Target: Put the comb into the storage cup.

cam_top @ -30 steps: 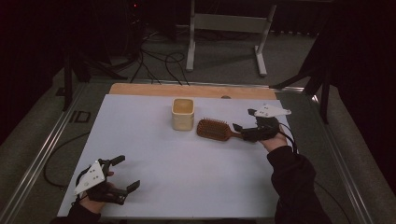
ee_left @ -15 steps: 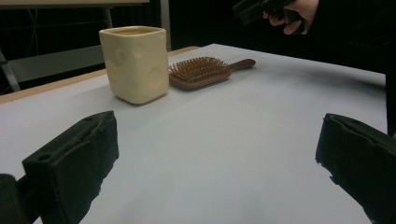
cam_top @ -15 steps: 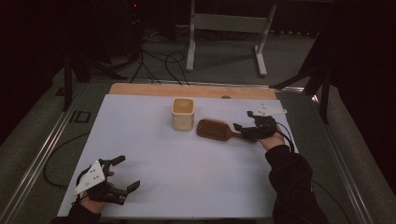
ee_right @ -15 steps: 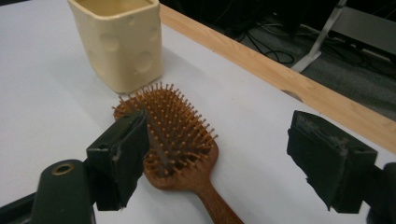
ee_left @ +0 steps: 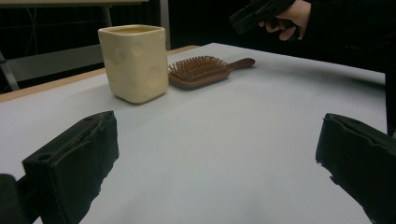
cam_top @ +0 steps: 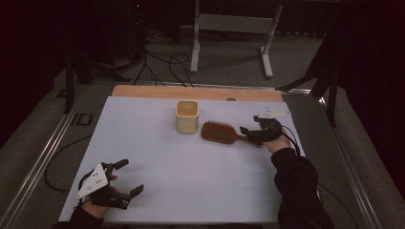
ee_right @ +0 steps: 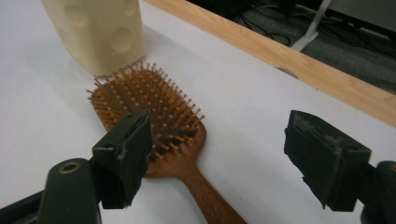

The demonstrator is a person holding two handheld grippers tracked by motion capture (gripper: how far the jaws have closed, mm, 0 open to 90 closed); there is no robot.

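A wooden hairbrush [cam_top: 219, 132] lies bristles-up on the white table sheet [cam_top: 191, 176], toward the far right part of the sheet, its oval head just beside a cream square cup [cam_top: 187, 116] and its handle running rightward away from the cup. In the right gripper view the brush [ee_right: 159, 123] sits low between the two black jaws, the handle passing out at the bottom edge, with the cup [ee_right: 95, 32] standing upright just past the bristled head. The right gripper [cam_top: 253, 132] hangs over the end of the handle with its jaws spread wide, neither pad touching the wood as far as the pictures show. The left gripper [cam_top: 126, 179] rests well apart at the near left corner of the sheet, its jaws likewise spread with only bare sheet between them. A strip of bare wooden tabletop [cam_top: 191, 91] shows beyond the sheet's far edge.
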